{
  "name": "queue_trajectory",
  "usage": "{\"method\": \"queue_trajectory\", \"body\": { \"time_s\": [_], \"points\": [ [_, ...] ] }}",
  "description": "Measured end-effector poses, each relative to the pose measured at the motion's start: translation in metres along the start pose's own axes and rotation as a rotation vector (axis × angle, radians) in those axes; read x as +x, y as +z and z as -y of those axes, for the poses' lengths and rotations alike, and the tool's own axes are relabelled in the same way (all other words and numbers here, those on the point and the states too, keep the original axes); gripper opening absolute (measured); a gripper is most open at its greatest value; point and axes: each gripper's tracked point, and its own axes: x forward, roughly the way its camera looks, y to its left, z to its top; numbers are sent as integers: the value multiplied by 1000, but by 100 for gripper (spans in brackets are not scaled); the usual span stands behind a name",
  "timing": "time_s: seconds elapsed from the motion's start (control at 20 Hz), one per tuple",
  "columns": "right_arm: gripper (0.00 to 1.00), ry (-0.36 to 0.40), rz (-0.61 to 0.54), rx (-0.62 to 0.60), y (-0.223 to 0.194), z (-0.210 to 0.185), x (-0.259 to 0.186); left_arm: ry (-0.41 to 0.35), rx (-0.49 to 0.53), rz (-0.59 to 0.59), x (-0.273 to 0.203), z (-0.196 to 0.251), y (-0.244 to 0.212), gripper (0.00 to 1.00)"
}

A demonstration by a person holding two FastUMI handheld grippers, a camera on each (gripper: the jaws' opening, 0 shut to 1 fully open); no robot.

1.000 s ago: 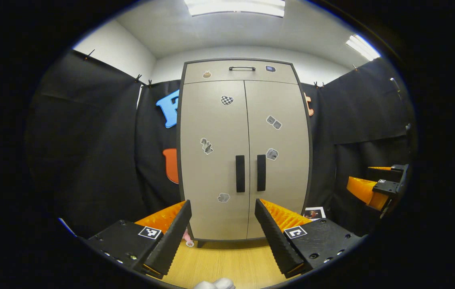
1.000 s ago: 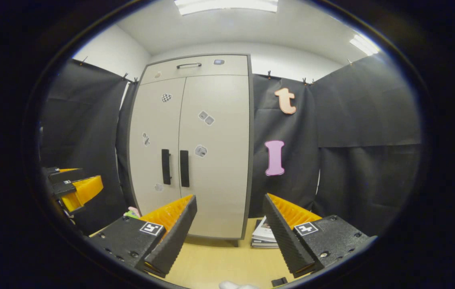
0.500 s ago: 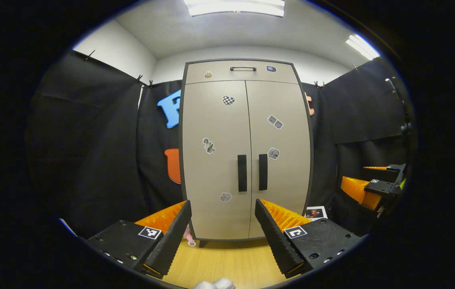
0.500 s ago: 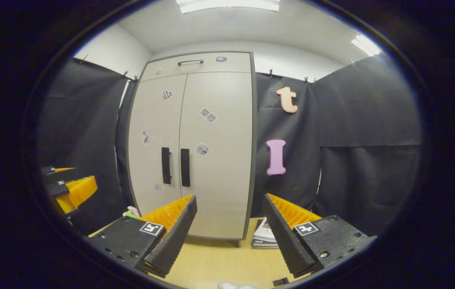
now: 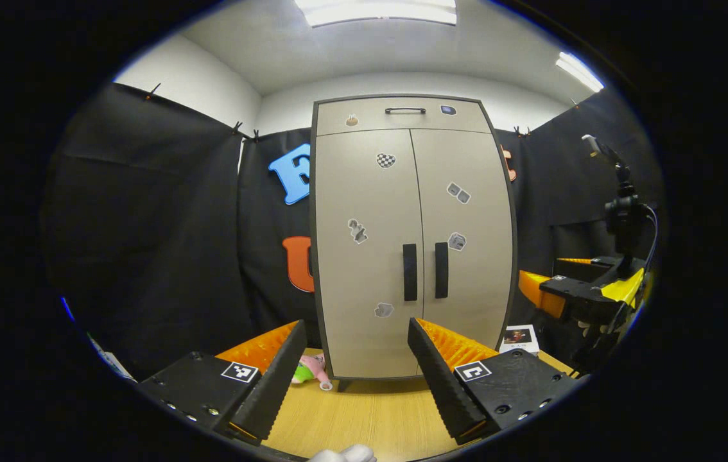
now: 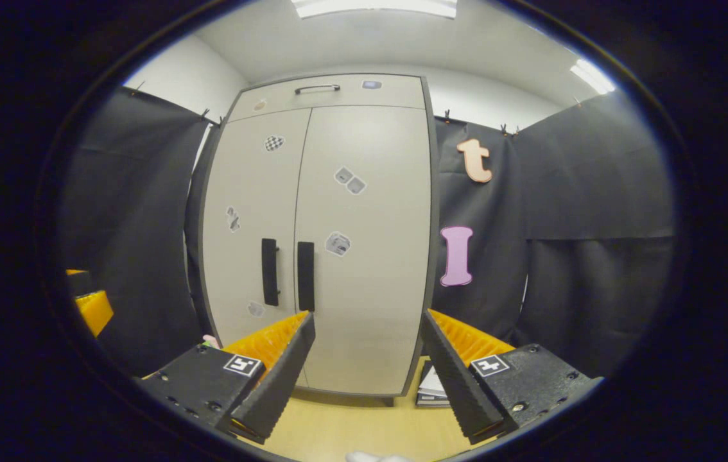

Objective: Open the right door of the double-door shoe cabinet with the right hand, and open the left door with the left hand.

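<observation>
Straight ahead of both grippers stood the tall beige double-door shoe cabinet (image 5: 412, 244) with dark edging, on a pale wooden floor (image 5: 370, 417). Its left door (image 5: 367, 256) and right door (image 5: 467, 250) were closed, and their two black vertical handles (image 5: 409, 281) (image 5: 442, 278) sat side by side at the centre seam. The left gripper (image 5: 354, 369) hung well short of the cabinet with its jaws spread wide, grasping nothing. The right gripper (image 6: 367, 366) was likewise released and empty, facing the right door (image 6: 364, 244) from nearer.
</observation>
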Motion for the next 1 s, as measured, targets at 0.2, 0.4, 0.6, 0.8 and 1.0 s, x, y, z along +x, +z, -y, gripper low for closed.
{"method": "queue_trajectory", "body": {
  "time_s": [0.2,0.4,0.6,0.8,1.0],
  "points": [
    [100,15,2,-15,3,-23,36,32,2,3,-5,-8,6,95],
    [100,32,-15,-9,1,-48,73,60,1,-1,-11,-11,7,95],
    [100,39,-17,-4,1,-69,110,84,-8,-13,-14,-13,6,95],
    [100,39,-32,-6,-2,-84,147,116,-10,-19,-14,-21,3,95],
    [100,31,-57,0,-12,-91,178,141,-21,-28,-15,-27,2,95]
  ]
}}
